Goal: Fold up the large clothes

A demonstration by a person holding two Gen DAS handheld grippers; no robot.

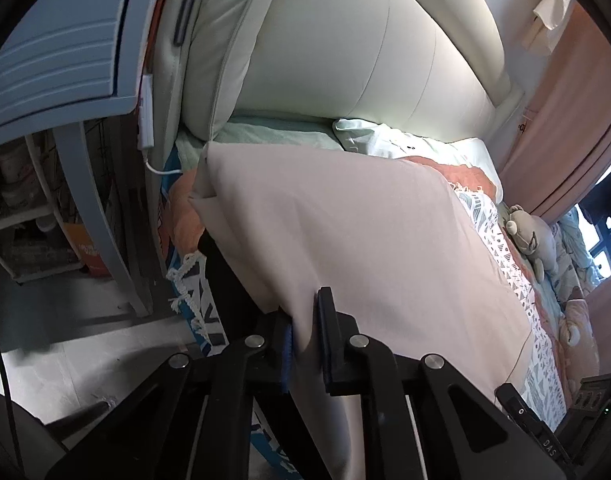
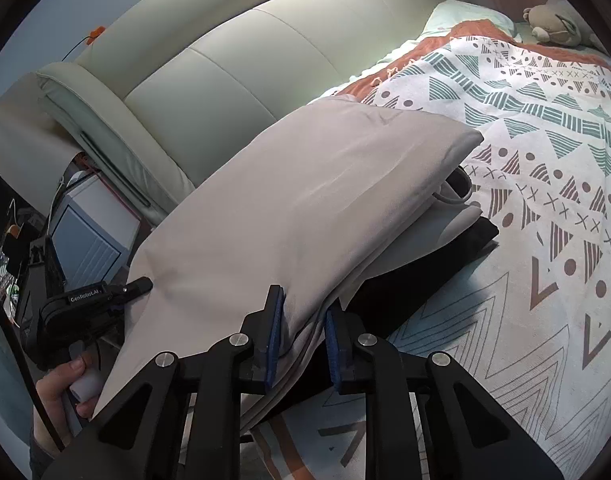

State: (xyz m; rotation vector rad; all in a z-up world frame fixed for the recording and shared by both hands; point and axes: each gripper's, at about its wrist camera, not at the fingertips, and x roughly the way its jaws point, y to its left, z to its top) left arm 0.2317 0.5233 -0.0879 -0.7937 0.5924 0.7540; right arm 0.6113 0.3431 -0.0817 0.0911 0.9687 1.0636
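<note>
A large beige garment (image 1: 365, 240) lies folded in layers on the bed, with its near edge lifted. My left gripper (image 1: 304, 306) is shut on that edge at the bed's left side, the cloth pinched between its blue pads. In the right wrist view the same garment (image 2: 285, 200) slopes down to my right gripper (image 2: 303, 304), which is shut on several layers of its near edge. A dark garment (image 2: 425, 264) lies under the beige one. The left gripper (image 2: 139, 285) shows at the garment's left corner, held by a hand (image 2: 65, 380).
A patterned blanket (image 2: 525, 160) covers the bed to the right. The padded cream headboard (image 2: 245, 60) runs along the far side. A plush toy (image 2: 553, 20) and a pale pillow (image 1: 385, 136) lie further up the bed. A blue cabinet (image 1: 57, 52) stands on the left.
</note>
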